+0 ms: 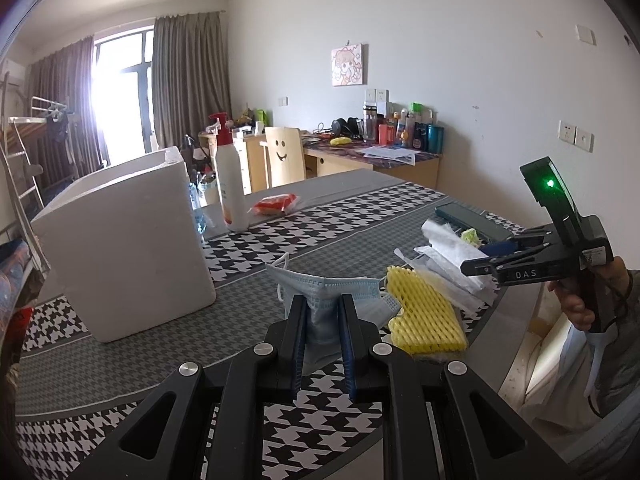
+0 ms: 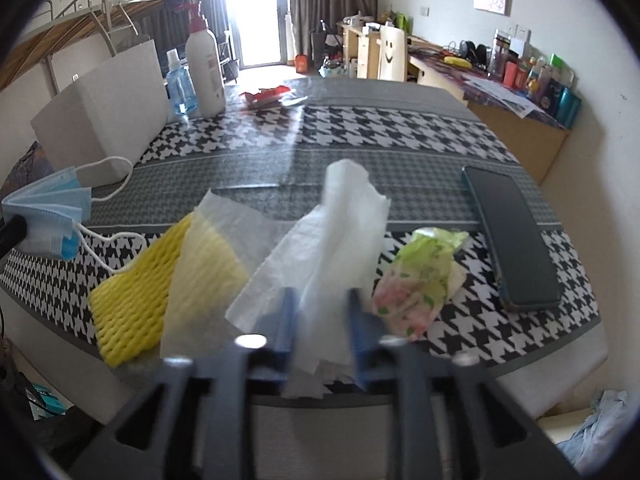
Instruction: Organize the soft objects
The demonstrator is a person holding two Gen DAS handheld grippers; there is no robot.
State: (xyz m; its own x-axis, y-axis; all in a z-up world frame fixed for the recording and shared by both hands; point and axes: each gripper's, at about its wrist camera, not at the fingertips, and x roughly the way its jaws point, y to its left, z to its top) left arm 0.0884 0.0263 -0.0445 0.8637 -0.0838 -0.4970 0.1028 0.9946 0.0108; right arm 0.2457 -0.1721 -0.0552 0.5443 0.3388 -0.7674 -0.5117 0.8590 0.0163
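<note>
Broadly, a table covered by a houndstooth tablecloth (image 1: 320, 224) is seen in both wrist views. At its left side a white foam box (image 1: 124, 244) is stood, with a white pump bottle (image 1: 230, 176) and a blue liquid bottle (image 2: 180, 84) placed just behind it. A red snack packet (image 1: 276, 204) is laid further back, well apart from the rest. Near the right edge a dark phone (image 2: 516, 236) is laid flat.

Toward the near edge the soft things are gathered. A yellow foam net sleeve (image 1: 424, 312) is laid flat, partly overlapped by a translucent foam sheet (image 2: 208, 256). A small green-and-pink wrapper (image 2: 420, 280) is laid between the sheet and the phone.

A blue face mask (image 1: 324, 308) is pinched between the fingers of the left gripper (image 1: 323, 312), lifted clear of the cloth, its ear loops hanging. A white tissue (image 2: 340, 232) is clamped by the right gripper (image 2: 322, 316) and held up above the foam sheet; this view is blurred, so finer detail cannot be told.
</note>
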